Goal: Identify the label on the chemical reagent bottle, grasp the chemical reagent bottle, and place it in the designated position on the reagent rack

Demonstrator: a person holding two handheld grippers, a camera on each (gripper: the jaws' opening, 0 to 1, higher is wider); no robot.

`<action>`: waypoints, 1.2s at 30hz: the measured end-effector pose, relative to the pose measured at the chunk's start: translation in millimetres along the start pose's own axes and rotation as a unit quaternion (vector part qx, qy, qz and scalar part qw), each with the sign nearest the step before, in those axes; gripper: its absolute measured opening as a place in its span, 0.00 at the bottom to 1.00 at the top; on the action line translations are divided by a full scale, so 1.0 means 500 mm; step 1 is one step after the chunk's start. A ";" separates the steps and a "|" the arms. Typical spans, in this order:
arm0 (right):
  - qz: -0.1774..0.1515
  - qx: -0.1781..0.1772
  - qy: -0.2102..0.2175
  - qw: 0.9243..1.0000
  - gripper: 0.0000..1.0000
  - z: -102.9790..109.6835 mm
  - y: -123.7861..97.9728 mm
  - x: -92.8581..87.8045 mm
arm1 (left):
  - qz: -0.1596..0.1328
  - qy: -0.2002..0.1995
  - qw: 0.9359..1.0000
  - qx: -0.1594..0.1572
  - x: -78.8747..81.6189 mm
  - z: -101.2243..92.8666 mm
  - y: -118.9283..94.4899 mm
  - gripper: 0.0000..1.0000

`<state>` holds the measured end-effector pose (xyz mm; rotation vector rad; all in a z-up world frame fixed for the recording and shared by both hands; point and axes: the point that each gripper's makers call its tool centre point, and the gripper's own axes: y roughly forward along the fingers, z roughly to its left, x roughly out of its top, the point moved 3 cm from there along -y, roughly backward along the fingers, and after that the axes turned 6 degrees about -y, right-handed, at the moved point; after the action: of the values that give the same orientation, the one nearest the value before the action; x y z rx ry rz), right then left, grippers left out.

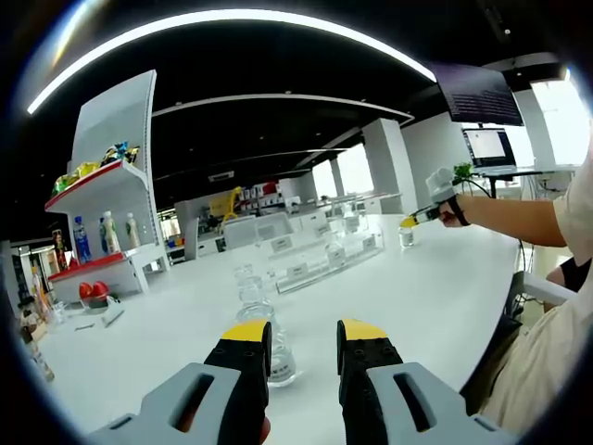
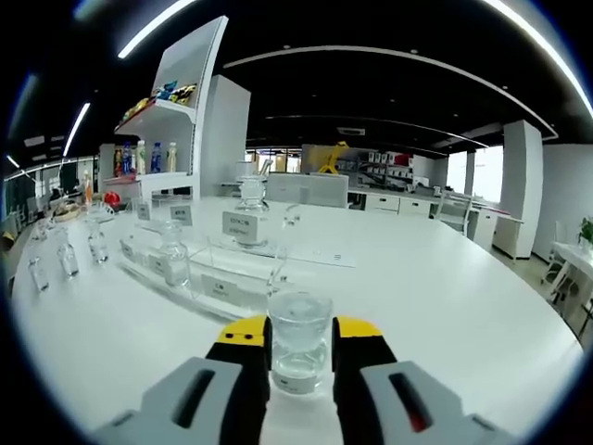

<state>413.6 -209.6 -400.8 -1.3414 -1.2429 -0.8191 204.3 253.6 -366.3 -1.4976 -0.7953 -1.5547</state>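
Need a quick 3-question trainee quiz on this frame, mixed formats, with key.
1. True or false: the right gripper has a clear glass reagent bottle between its yellow-tipped jaws.
2. The clear acrylic stepped reagent rack stands on: A) a white table B) a grey trolley C) the floor.
3. Fill in: the left gripper is ____, nothing between its jaws.

Key: 1 true; 2 A; 3 open.
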 end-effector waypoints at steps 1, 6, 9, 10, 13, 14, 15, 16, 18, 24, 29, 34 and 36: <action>0.000 0.000 0.001 1.000 0.25 0.000 0.000 -0.001 | 0.000 0.000 1.000 0.000 0.000 0.000 0.000 0.29; -0.003 -0.001 0.004 1.000 0.24 0.003 0.001 -0.004 | -0.002 0.000 1.000 -0.003 0.002 -0.004 -0.001 0.29; -0.004 -0.002 0.002 1.000 0.23 0.003 0.001 -0.004 | -0.002 0.000 1.000 -0.002 0.002 -0.005 -0.001 0.29; -0.004 -0.002 0.002 1.000 0.23 0.003 0.001 -0.004 | -0.001 0.000 1.000 -0.002 0.001 -0.005 -0.001 0.29; -0.006 -0.003 0.003 1.000 0.23 0.003 0.001 -0.004 | -0.001 -0.001 1.000 -0.003 0.001 -0.006 -0.001 0.29; -0.008 -0.004 0.004 1.000 0.23 0.004 0.001 -0.005 | -0.002 -0.002 1.000 -0.005 0.002 -0.008 -0.002 0.29; -0.009 -0.005 0.004 1.000 0.23 0.004 0.000 -0.005 | -0.003 -0.002 1.000 -0.006 0.003 -0.009 -0.002 0.29; -0.010 -0.006 0.005 1.000 0.22 0.004 0.000 -0.006 | -0.004 -0.003 1.000 -0.006 0.003 -0.010 -0.002 0.29; -0.013 -0.007 0.007 1.000 0.21 0.005 0.000 -0.008 | -0.003 -0.002 1.000 -0.007 0.002 -0.011 -0.001 0.29; -0.022 -0.008 0.018 1.000 0.20 0.006 -0.001 -0.010 | -0.001 -0.003 1.000 -0.007 0.000 -0.010 0.001 0.29; -0.023 -0.008 0.017 1.000 0.20 0.007 -0.002 -0.010 | -0.002 -0.003 1.000 -0.007 0.000 -0.008 0.001 0.29; -0.026 -0.008 0.017 0.999 0.19 0.005 -0.002 -0.010 | -0.003 -0.003 1.000 -0.009 0.001 -0.008 0.001 0.29; -0.027 -0.008 0.019 0.999 0.19 0.005 -0.002 -0.010 | -0.001 -0.003 1.000 -0.010 -0.001 -0.009 0.003 0.29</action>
<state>411.1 -208.5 -405.7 -1.3045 -1.2496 -0.8913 203.2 248.9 -367.4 -1.5175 -0.7879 -1.5649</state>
